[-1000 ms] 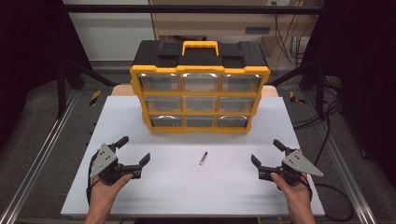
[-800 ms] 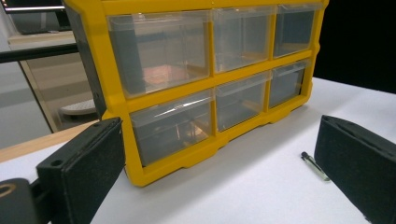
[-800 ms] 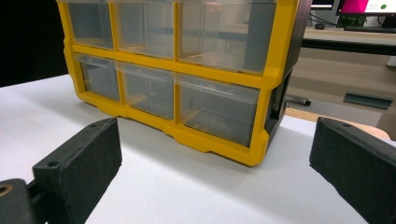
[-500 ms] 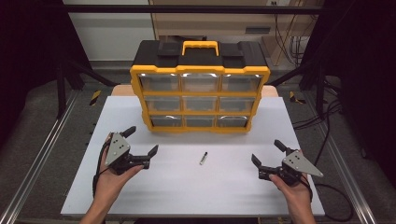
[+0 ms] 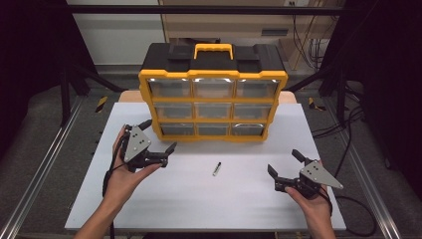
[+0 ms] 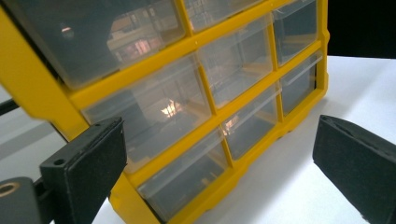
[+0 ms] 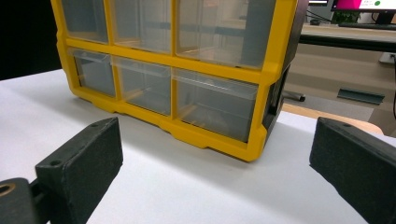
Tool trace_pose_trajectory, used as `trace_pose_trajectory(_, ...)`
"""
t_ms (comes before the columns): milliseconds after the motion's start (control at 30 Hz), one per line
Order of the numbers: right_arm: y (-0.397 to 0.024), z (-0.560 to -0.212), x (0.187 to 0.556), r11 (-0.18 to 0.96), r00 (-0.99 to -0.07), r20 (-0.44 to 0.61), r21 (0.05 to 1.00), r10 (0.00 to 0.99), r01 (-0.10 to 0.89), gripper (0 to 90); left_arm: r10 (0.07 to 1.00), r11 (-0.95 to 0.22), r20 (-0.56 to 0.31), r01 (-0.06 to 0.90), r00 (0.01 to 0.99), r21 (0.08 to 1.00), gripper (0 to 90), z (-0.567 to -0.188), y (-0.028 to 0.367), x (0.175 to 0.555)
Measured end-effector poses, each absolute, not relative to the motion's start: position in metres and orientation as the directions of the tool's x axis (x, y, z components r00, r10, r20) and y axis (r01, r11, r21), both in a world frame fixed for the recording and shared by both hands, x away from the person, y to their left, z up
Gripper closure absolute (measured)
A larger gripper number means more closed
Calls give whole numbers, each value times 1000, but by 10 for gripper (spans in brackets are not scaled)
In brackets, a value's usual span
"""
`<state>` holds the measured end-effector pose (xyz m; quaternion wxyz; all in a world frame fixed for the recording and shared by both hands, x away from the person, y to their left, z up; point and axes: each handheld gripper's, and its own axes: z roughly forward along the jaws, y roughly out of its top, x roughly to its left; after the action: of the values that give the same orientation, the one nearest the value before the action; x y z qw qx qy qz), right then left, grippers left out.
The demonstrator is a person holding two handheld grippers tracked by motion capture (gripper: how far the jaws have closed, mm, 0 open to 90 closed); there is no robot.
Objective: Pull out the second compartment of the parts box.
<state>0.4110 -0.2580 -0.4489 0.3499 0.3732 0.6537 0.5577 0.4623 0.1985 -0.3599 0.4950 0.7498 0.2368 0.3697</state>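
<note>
Dark surroundings with cables and metal rails frame a white bench [image 5: 199,199], at whose far edge stands a yellow-and-black drawer cabinet [image 5: 213,94] with a yellow carrying handle on top and three rows of three clear drawers facing the person. On the open white surface in front of it, roughly midway between the two hands, lies a small slim pin-like part [image 5: 217,168], too small to identify further, well apart from both tools and a little way from the cabinet's base. The left tool [image 5: 160,144] is held up near the cabinet's lower left corner, jaws spread wide with nothing between them; in the left gripper view the drawers [image 6: 196,116] loom close and tilted between its black jaws, the lower-left ones nearest. The right tool [image 5: 284,168] sits low over the bench near its right edge, jaws likewise wide apart and empty, well short of the cabinet; the right gripper view looks across bare white surface to the cabinet's lower right corner [image 7: 254,140].
</note>
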Motion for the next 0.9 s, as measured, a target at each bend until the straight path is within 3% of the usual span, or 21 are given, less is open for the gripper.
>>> trace_pose_trajectory(500,-259,-449,410,89,-471,-29,991,882,105,31,678,-522,458,-62,574,851,61,-338,175,470)
trace_pose_trajectory(900,-258,-449,410,94,-473,-34,990,880,104,31,647,-609,563,-97,514,787,138,-326,161,476)
